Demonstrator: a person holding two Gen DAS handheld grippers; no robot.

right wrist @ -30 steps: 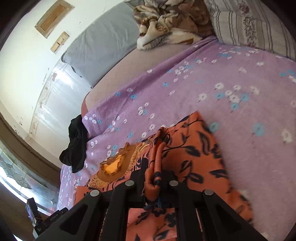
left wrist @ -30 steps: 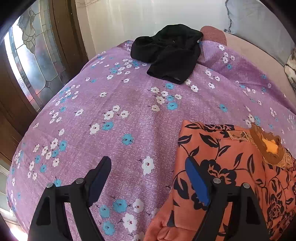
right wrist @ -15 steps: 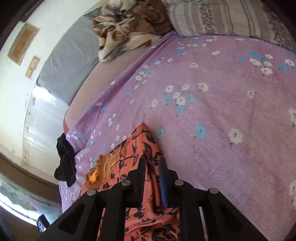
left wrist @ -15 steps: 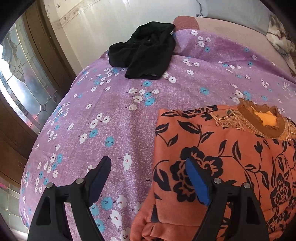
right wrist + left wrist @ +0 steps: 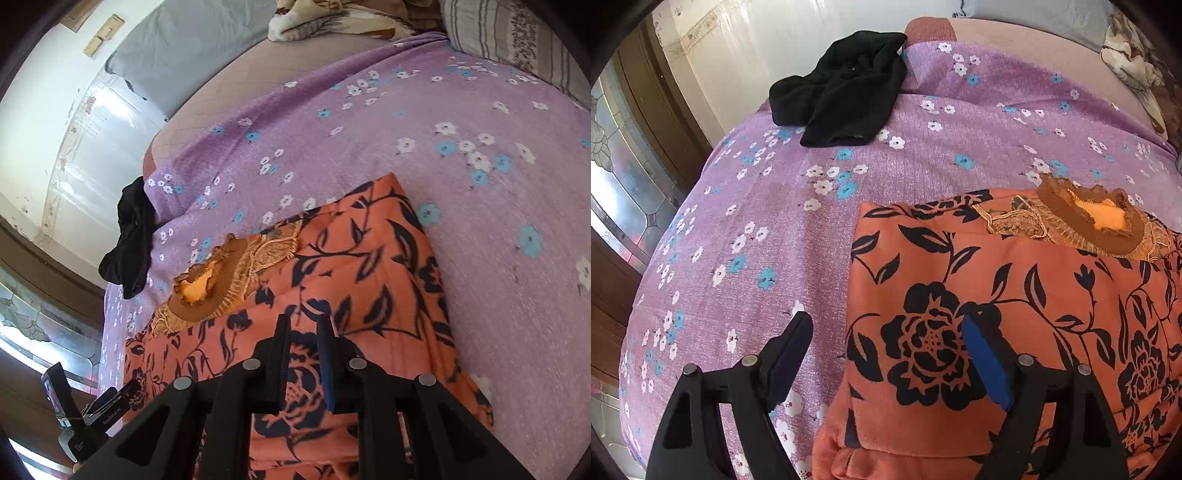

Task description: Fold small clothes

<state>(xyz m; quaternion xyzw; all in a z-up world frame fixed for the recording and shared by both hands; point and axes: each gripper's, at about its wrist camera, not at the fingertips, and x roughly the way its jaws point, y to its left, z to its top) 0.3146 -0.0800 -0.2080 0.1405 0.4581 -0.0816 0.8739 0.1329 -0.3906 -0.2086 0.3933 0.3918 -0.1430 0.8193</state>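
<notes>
Left to right: crumpled black garment (image 5: 846,88) sits at the far left edge of the purple floral bedsheet (image 5: 775,221), well apart from everything, not yet folded; risk there is only that it hangs near the bed edge and a tug on the sheet could drag it off. Left gripper (image 5: 886,354) has its tongs wide apart, holding nothing, straddling the left edge of the orange top with black flower print (image 5: 979,277); one finger is over bare sheet, the blue-padded one over the cloth. If it closes from here it likely pinches sheet along with fabric, or grabs only the upper layer and peels the fold open. The top lies on the sheet roughly centre, partly folded, a fold edge running across below the brown knitted collar (image 5: 1086,214), bunched layers at the near edge. Right gripper (image 5: 304,343) sits over the top's right half, tongs nearly together with a narrow gap; cannot tell whether any cloth is pinched in that gap, it looks empty. If a layer is caught, lifting away would drag the fold askew. Fabric looks soft and slack, so the bunched near edge will probably leave a lumpy, uneven result unless smoothed first.
</notes>
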